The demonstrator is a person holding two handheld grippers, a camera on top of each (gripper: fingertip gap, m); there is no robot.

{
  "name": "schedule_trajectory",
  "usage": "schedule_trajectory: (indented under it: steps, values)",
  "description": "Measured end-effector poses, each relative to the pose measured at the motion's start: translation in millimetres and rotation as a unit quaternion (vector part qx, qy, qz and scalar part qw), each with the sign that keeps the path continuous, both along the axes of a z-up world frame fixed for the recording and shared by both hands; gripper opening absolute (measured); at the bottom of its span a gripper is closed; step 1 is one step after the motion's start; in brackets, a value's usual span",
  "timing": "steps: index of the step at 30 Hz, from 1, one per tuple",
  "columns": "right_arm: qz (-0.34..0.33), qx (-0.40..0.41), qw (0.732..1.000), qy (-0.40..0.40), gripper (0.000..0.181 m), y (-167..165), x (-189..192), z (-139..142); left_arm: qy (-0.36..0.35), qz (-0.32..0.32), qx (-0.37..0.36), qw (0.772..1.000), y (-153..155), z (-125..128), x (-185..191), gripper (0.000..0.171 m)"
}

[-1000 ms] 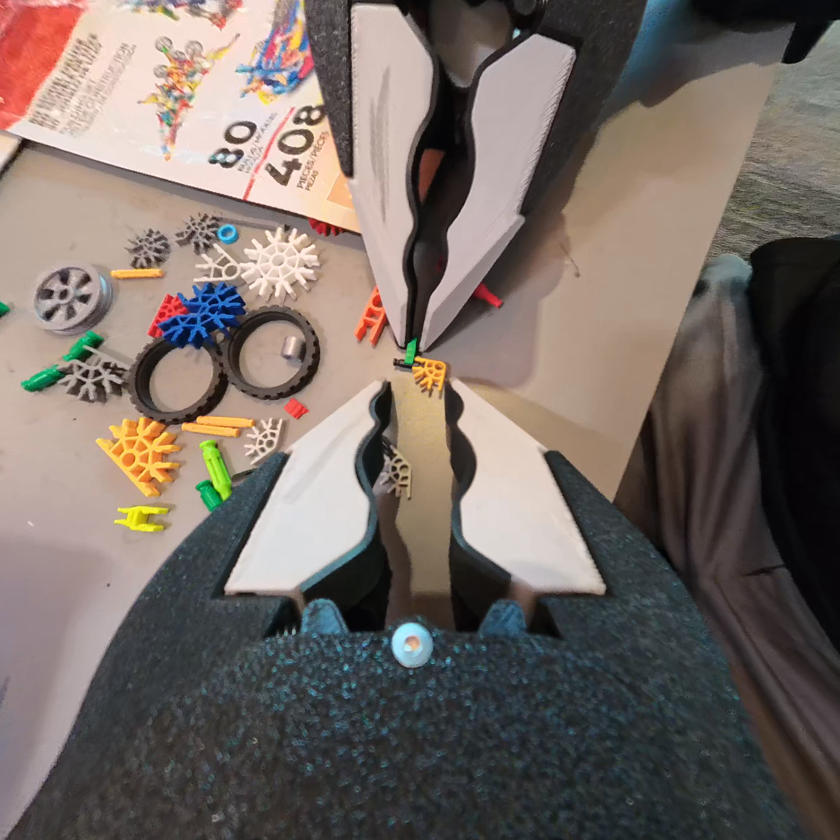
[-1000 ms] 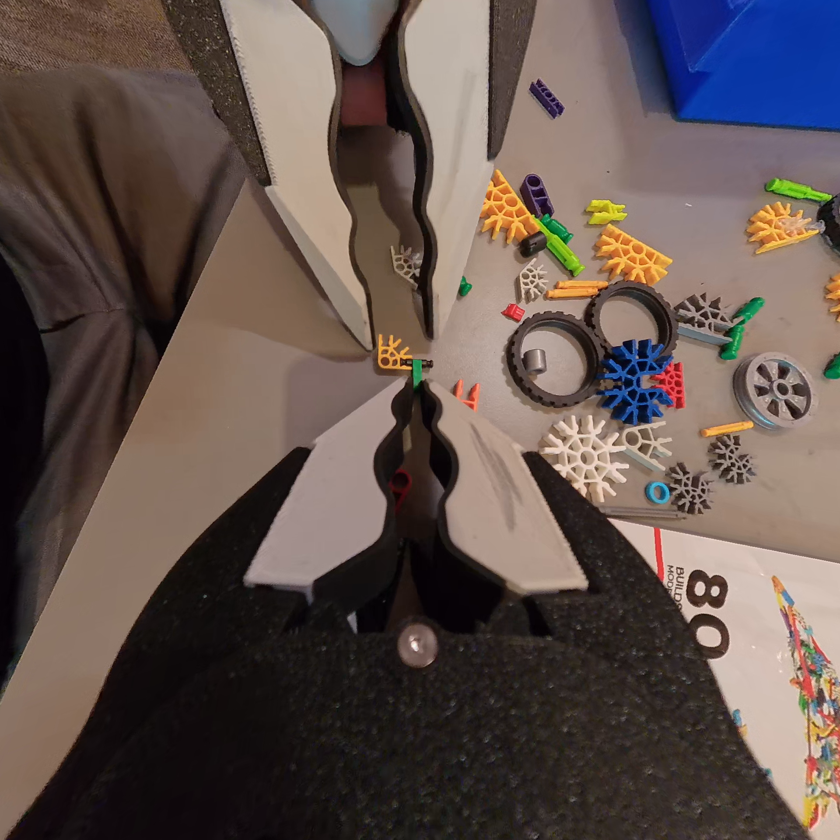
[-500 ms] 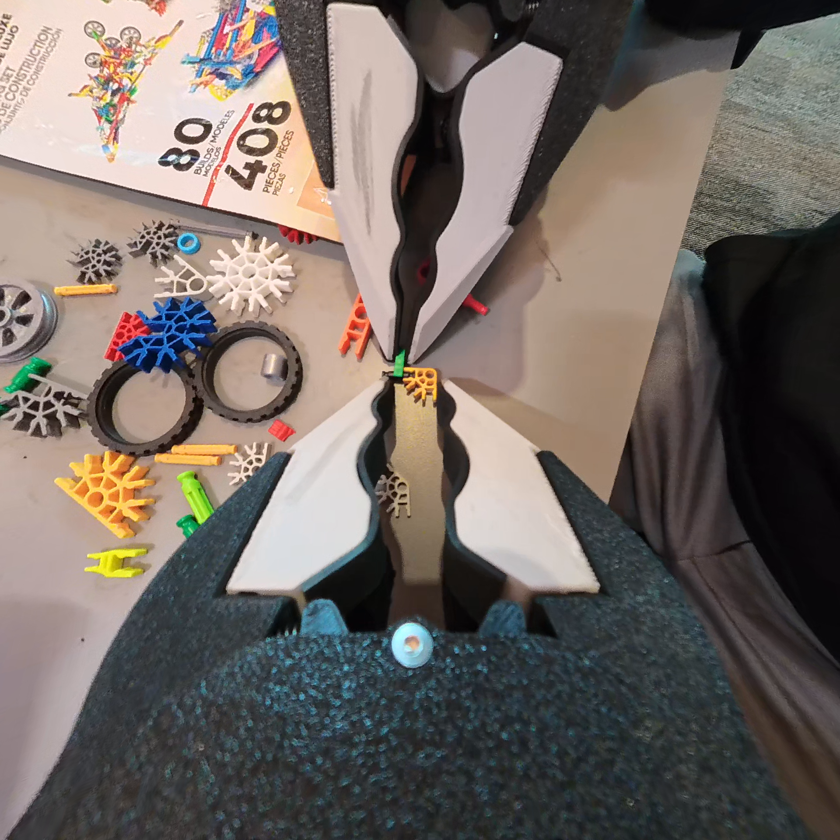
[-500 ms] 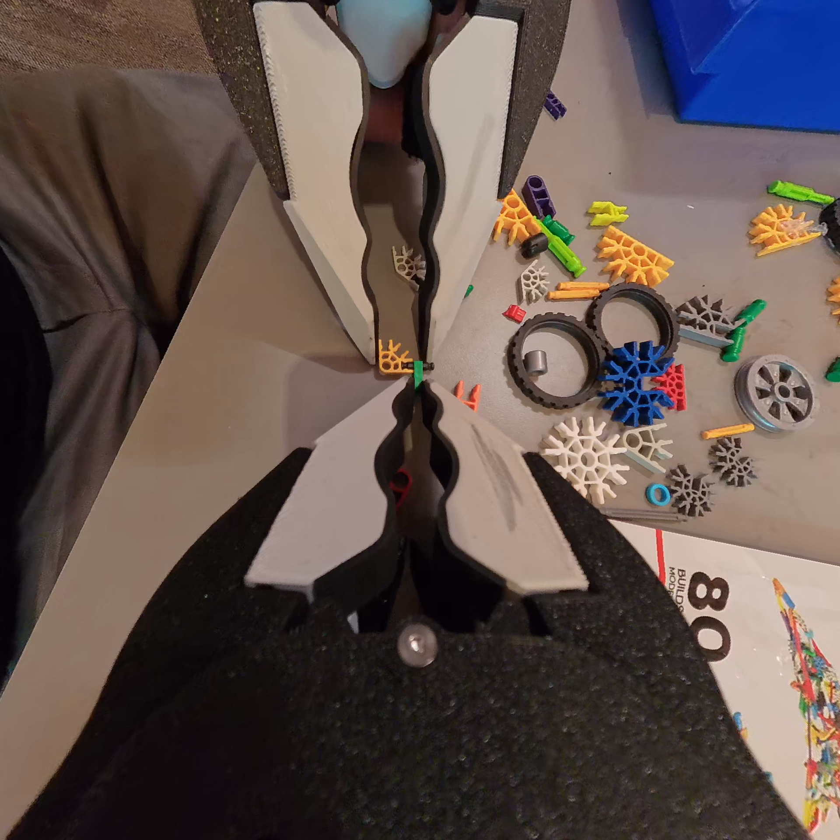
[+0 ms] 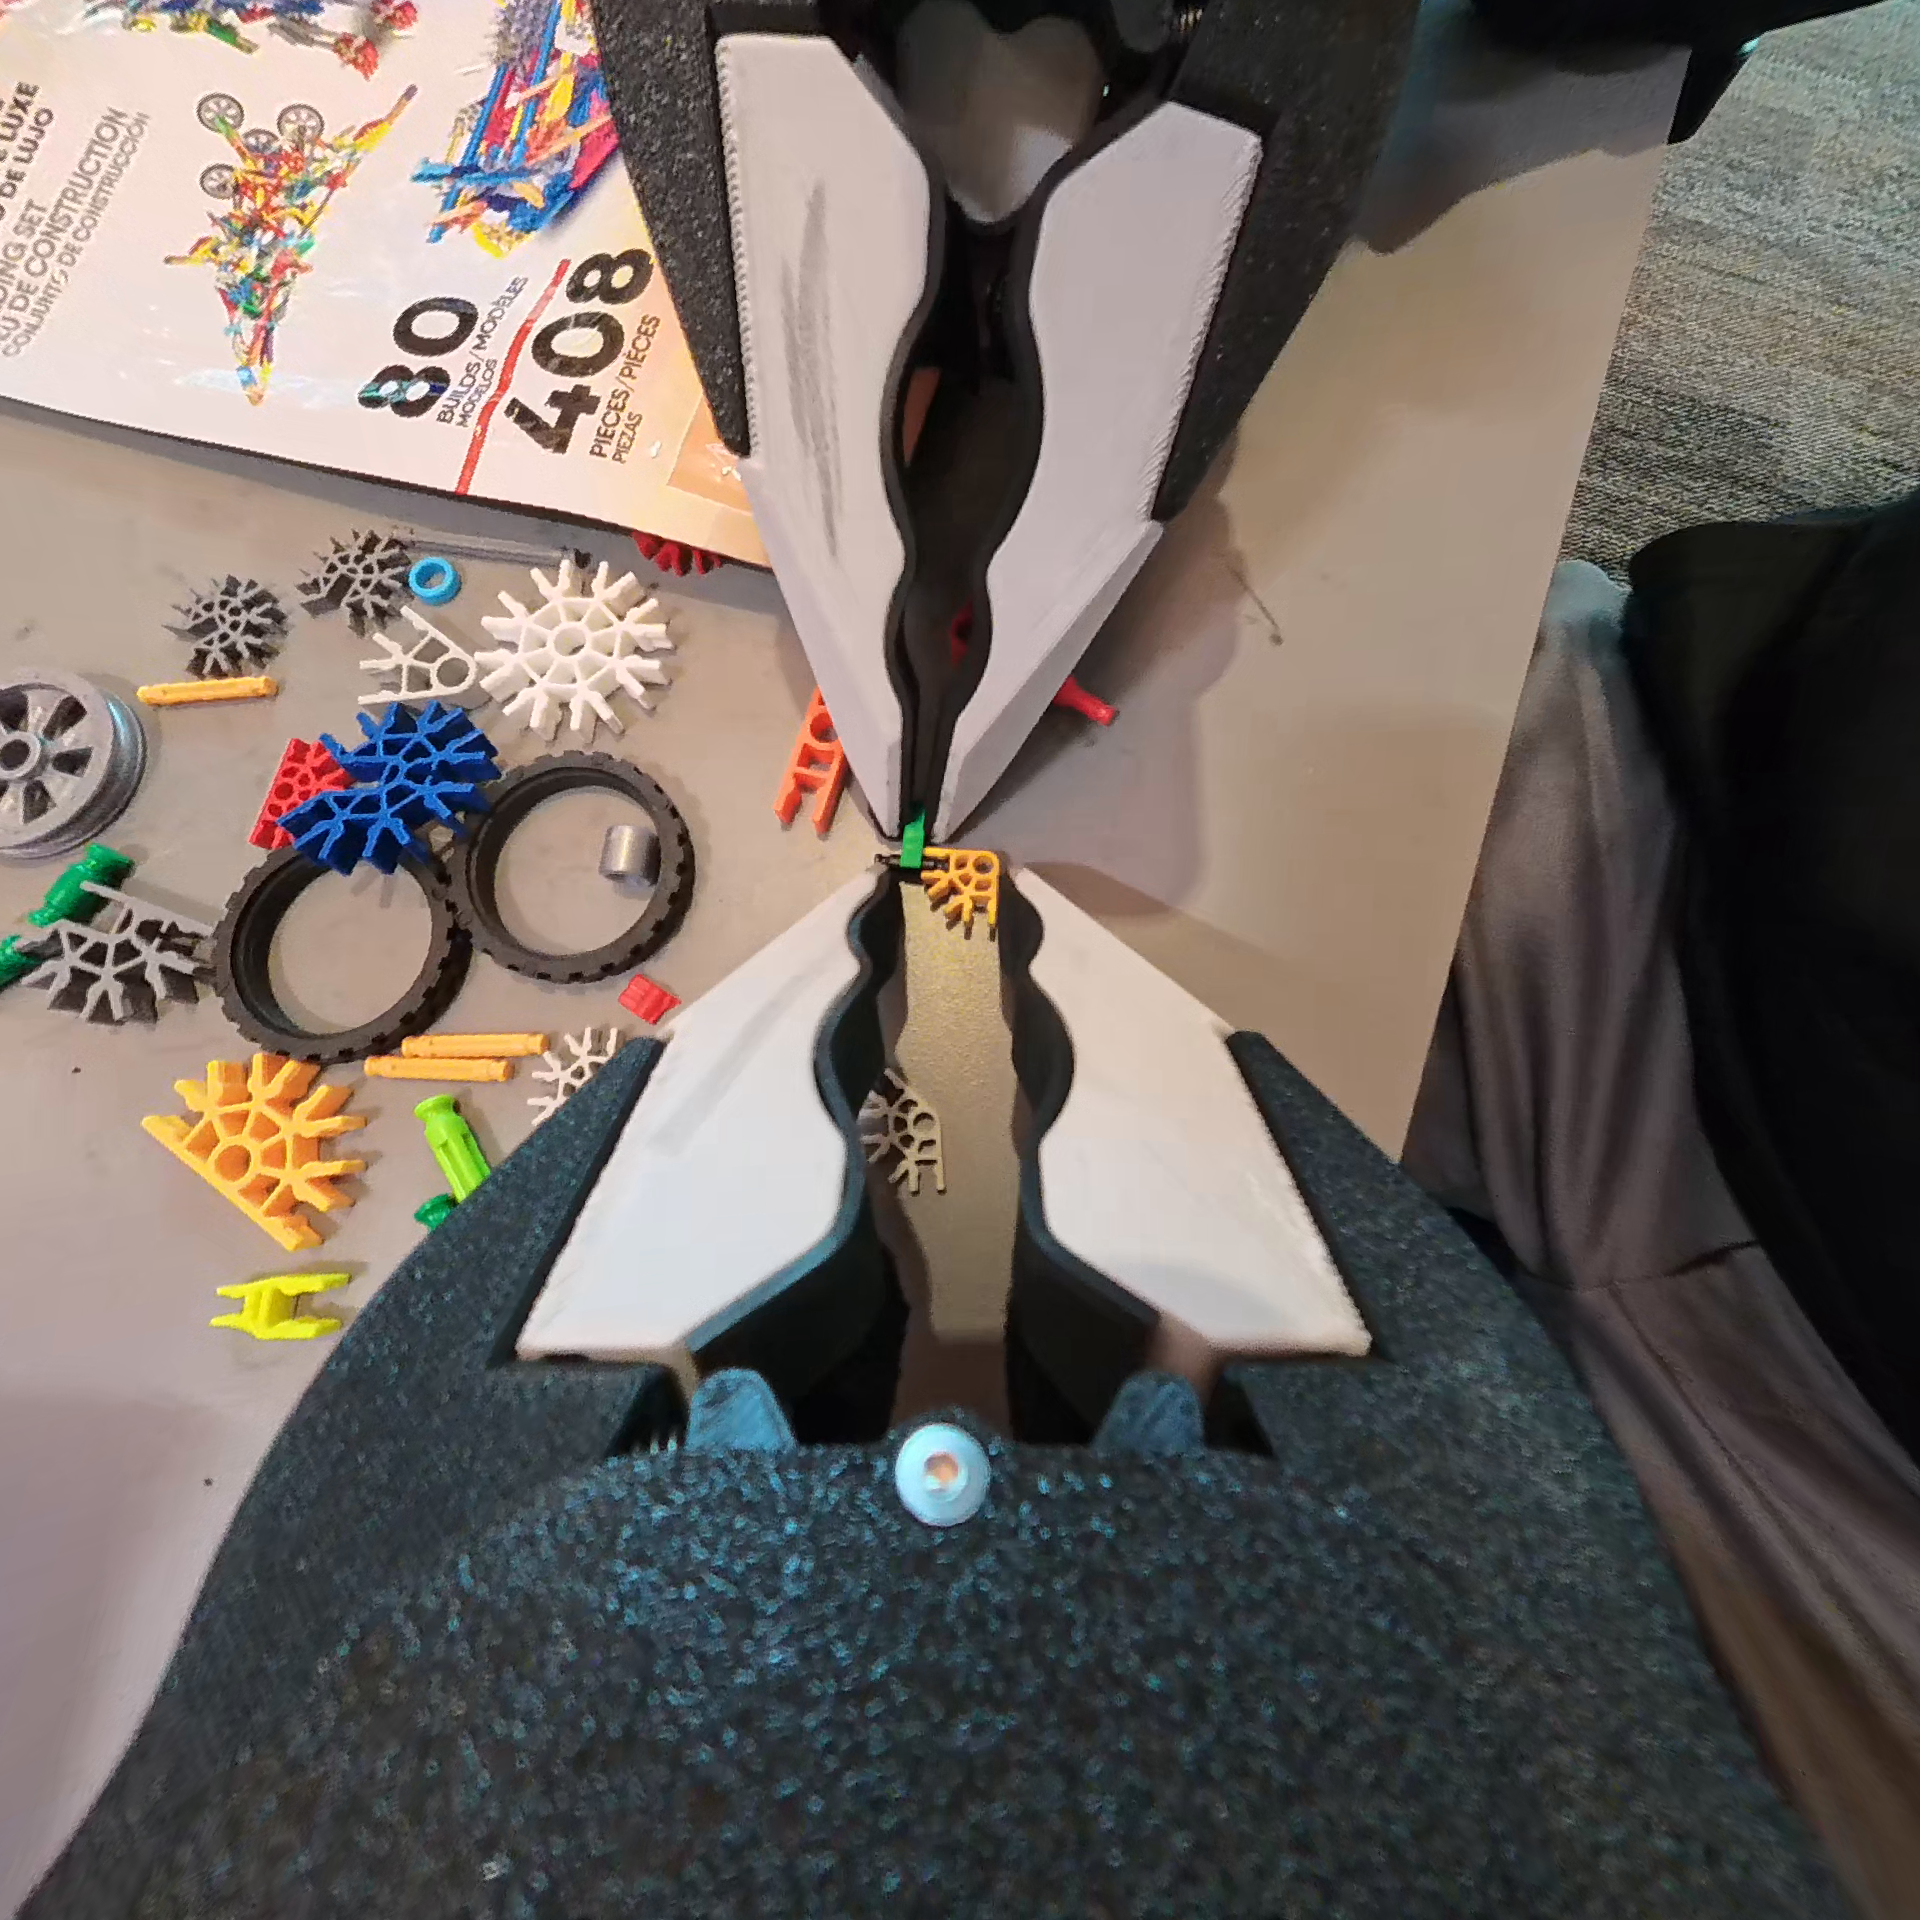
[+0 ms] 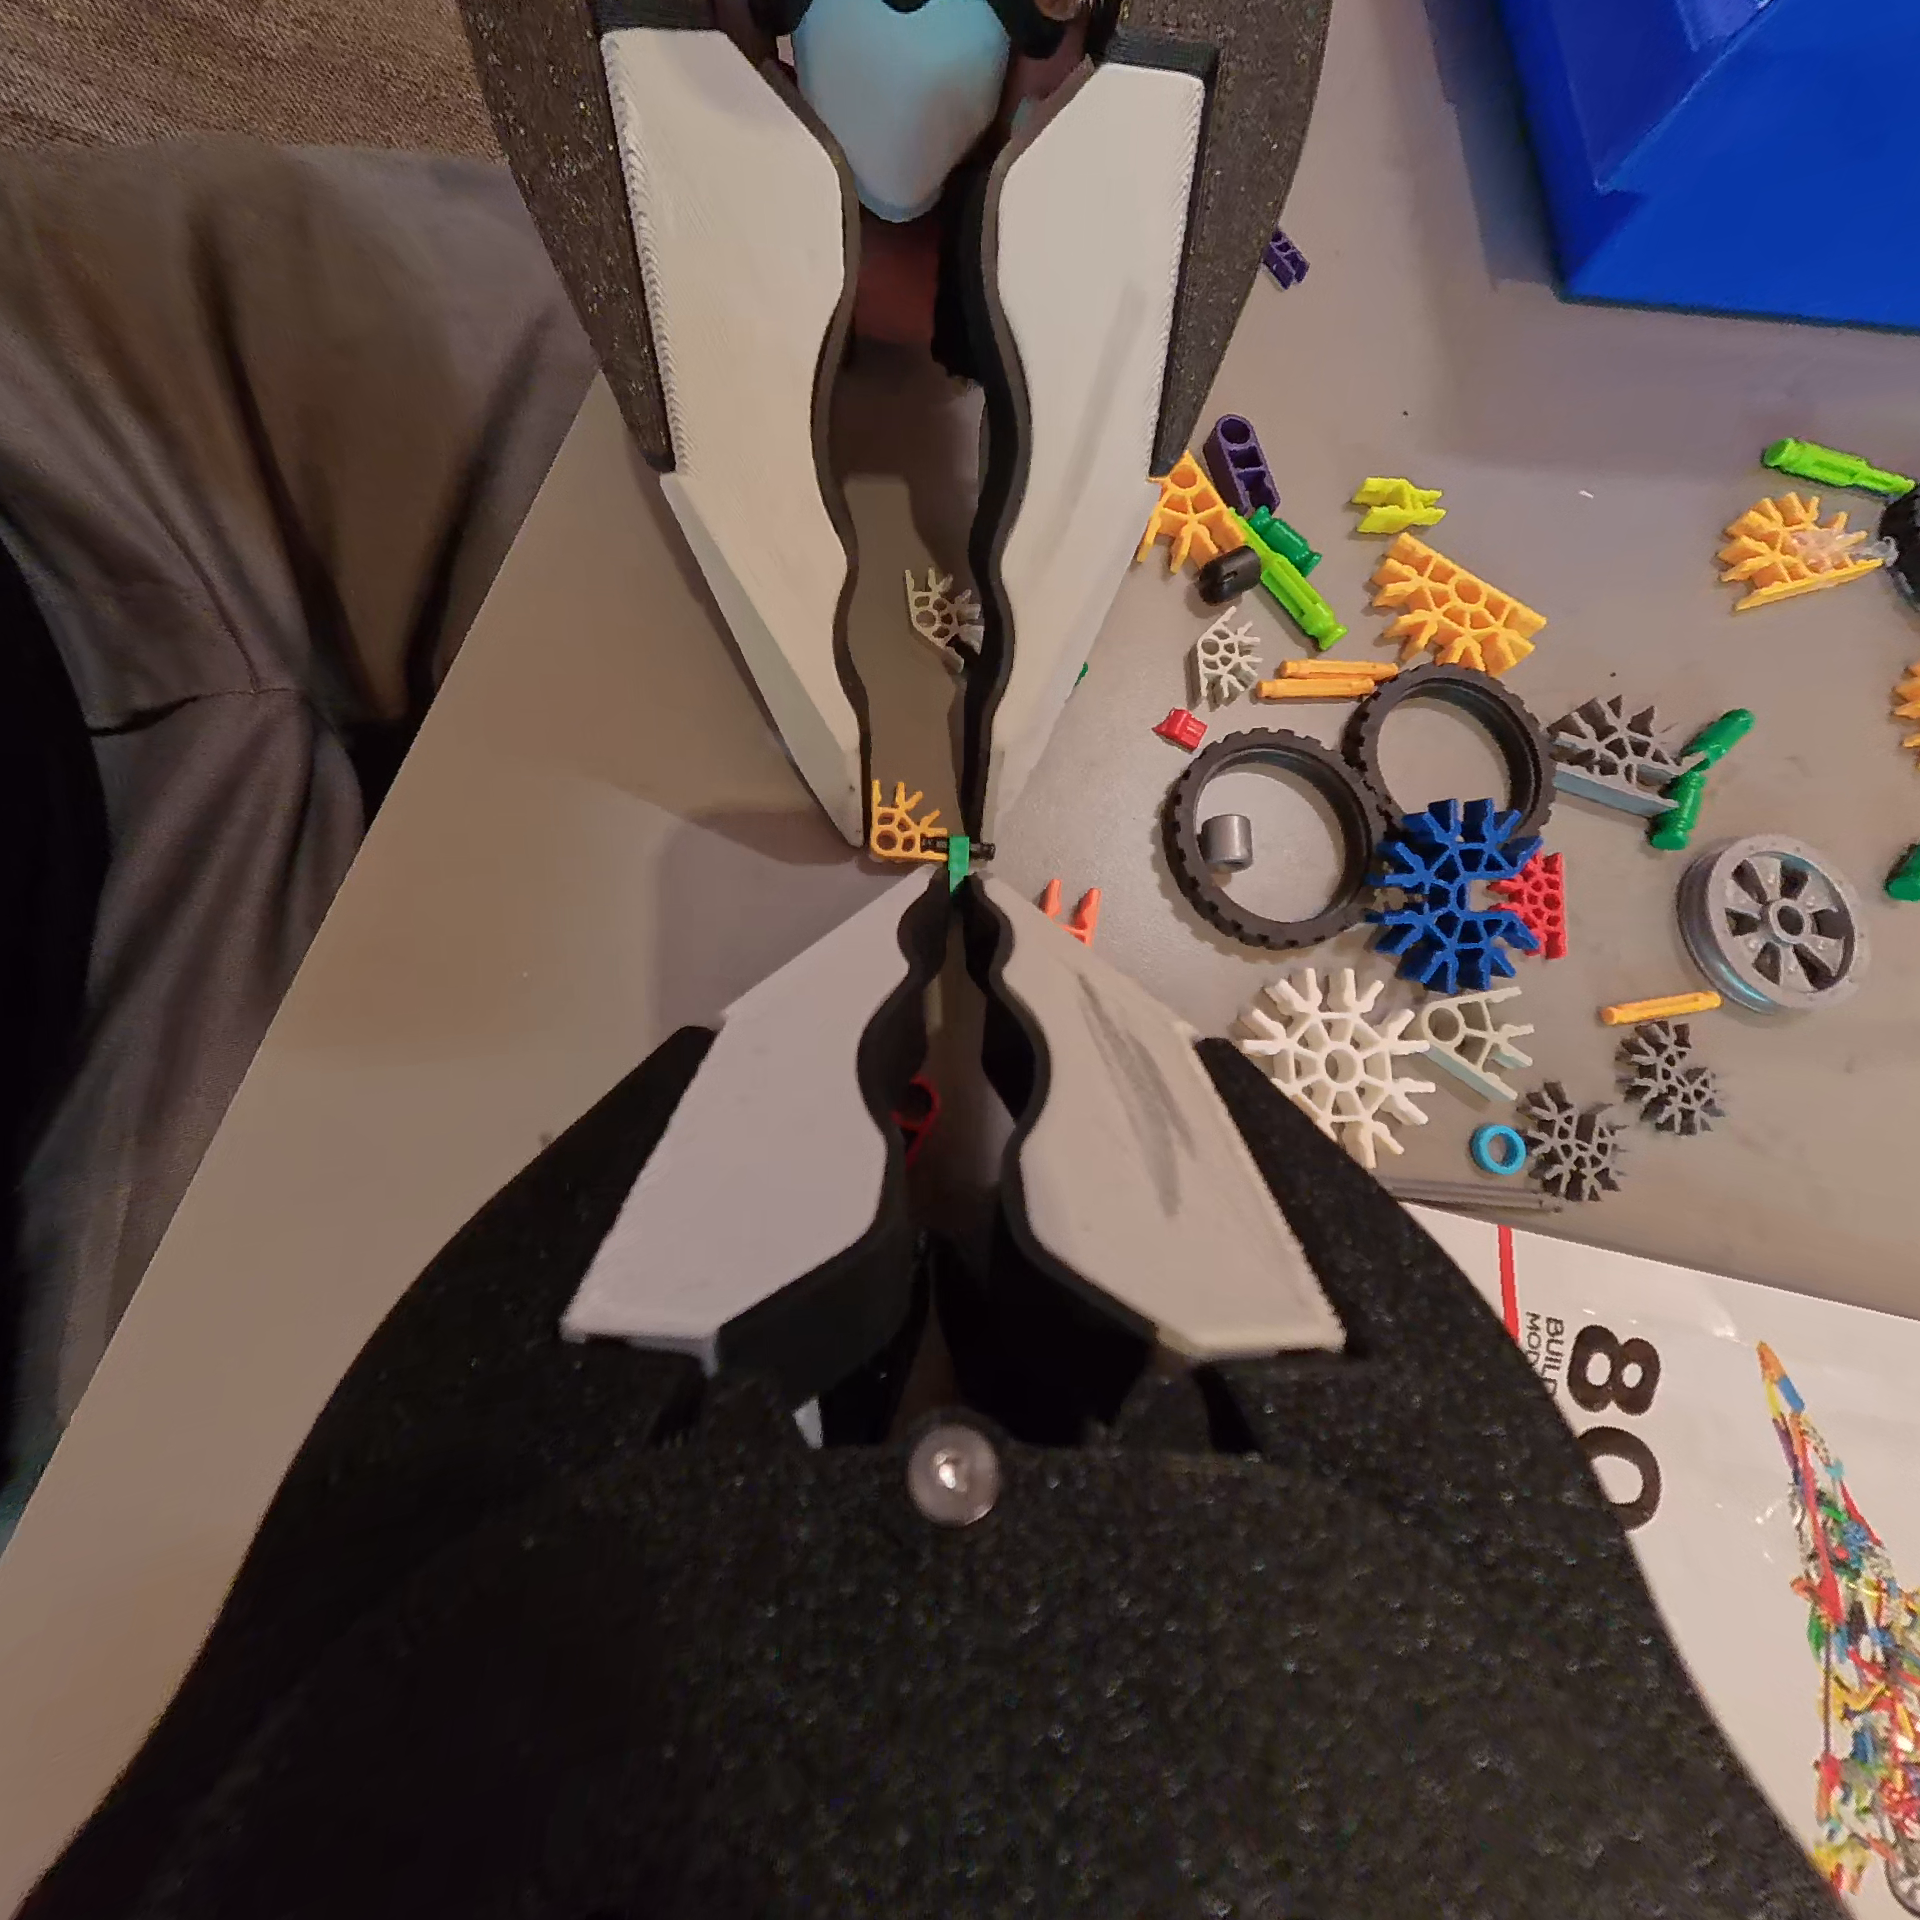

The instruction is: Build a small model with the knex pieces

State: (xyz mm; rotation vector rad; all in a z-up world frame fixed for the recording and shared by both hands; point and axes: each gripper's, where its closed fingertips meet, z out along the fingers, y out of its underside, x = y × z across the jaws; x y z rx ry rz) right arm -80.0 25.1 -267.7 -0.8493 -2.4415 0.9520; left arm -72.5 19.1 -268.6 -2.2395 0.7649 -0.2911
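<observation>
Right gripper (image 6: 954,891) pinches green rod (image 6: 958,858) tip-first; left gripper (image 5: 943,883), part-open, brackets yellow connector (image 5: 964,881), aligning them.

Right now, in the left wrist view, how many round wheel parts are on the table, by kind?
Black rubber tyres: 2
Grey spoked plastic wheel: 1
Small blue plastic ring: 1
Short silver cylinder: 1
Total: 5

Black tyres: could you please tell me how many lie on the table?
2. One tyre holds a grey sleeve; the other tyre touches it. A blue connector overlaps both. A dark shape at the right wrist view's edge may be a third.
</observation>
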Motion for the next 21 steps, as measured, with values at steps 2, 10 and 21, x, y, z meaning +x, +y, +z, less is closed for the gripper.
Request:
schedule_trajectory:
  steps: [2, 10, 21]
  values:
    - [0.0, 0.0, 1.0, 0.0, 0.0, -0.2, -0.2, 0.0, 0.002, 0.0, 0.002, 1.0, 0.1, 0.0, 0.0, 0.016]
    - [-0.005, -0.002, 1.0, -0.011, 0.004, 1.7, 0.5, -0.4, 0.008, -0.003, 0.006, 1.0, -0.5, -0.5, 0.7, 0.011]
    - [-0.01, -0.004, 1.0, -0.016, 0.0, 9.4, 3.1, 2.0, 0.002, -0.002, 0.001, 1.0, 0.4, -0.7, 0.6, 0.011]
